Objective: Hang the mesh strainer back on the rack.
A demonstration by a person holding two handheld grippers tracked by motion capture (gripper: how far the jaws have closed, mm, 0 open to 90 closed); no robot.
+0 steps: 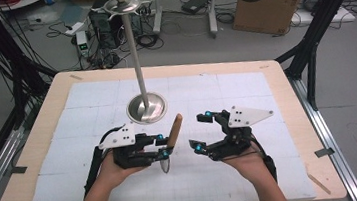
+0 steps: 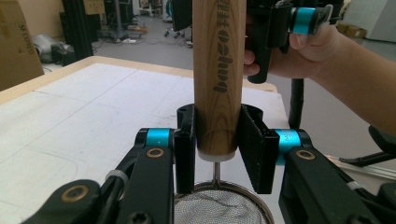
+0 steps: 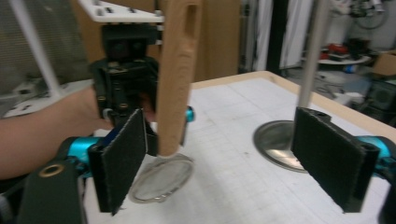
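On the left, the left gripper [image 1: 163,146] is clamped on the wooden handle [image 1: 174,130] of a small strainer [image 1: 165,163], its pads pressed against both sides of the handle just above the metal neck, as the left gripper view makes plain. The grip is low on the handle, probably so the light mesh bowl [image 2: 219,207] hangs steady below the jaws and the long upper part stays free. The handle stands nearly upright, tipped a little to the right, with the bowl just above the white mat [image 1: 91,104]; whether it touches the mat cannot be told. Behind and between the two hands stands a metal stand [image 1: 145,106], its round base on the mat and its pole rising to a small top dish, perhaps a place to hang the strainer, since the handle has a slot [image 3: 190,19] near its end. To the right, the right gripper [image 1: 199,132] has its jaws spread wide, holding nothing, near the handle and facing it, apparently placed to take the free upper part in a handover.
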